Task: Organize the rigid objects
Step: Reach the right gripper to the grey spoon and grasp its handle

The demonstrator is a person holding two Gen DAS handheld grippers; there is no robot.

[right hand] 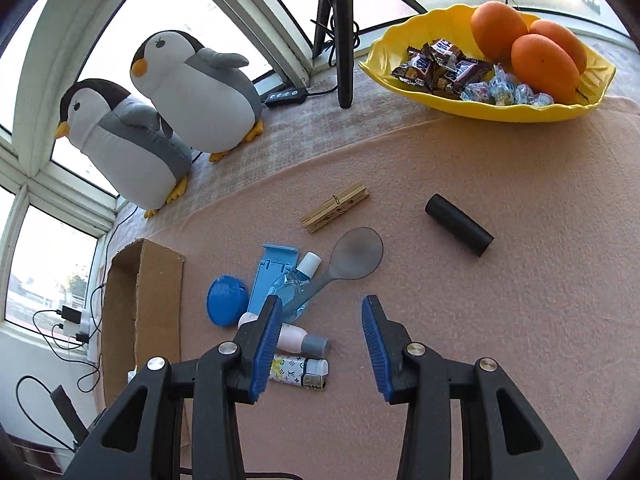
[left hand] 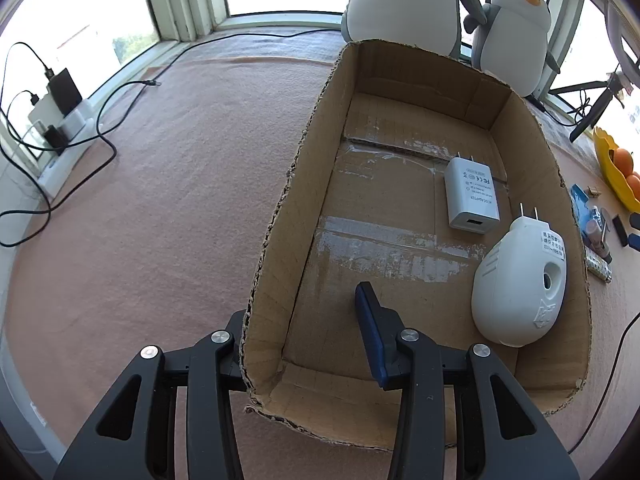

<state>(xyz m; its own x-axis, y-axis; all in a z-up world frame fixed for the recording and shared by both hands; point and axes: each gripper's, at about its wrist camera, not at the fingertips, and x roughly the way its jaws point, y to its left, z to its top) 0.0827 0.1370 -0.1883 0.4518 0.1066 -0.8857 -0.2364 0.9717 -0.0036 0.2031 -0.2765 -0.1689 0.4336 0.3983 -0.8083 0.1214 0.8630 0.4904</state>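
My left gripper (left hand: 308, 344) is pinching the near wall of the cardboard box (left hand: 280, 216), one finger outside and one inside, so the box cannot slide. My right gripper (right hand: 320, 344) has its jaws spread, with nothing between them, only bare pink cloth.

What could go wrong? The little things sit in a heap just ahead of my right gripper's left jaw and partly behind it. If I close there, I may catch two at once, or knock the round blue hand gel bottle (right hand: 294, 286) so it rolls off. The gray spoon (right hand: 354, 258) leans on that bottle and could flip. If my left grip slips, the box could tip.

Now I count. In the box, past my left gripper's right jaw: one white USB charger (left hand: 472, 196) and one white egg-shaped plug-in (left hand: 520, 284). On the cloth: one spoon, one gel bottle, one blue stand (right hand: 268, 276), one blue round case (right hand: 226, 300), one pink tube (right hand: 294, 338), one lighter (right hand: 300, 374), one wooden clothespin (right hand: 336, 208), one black cylinder (right hand: 460, 230).
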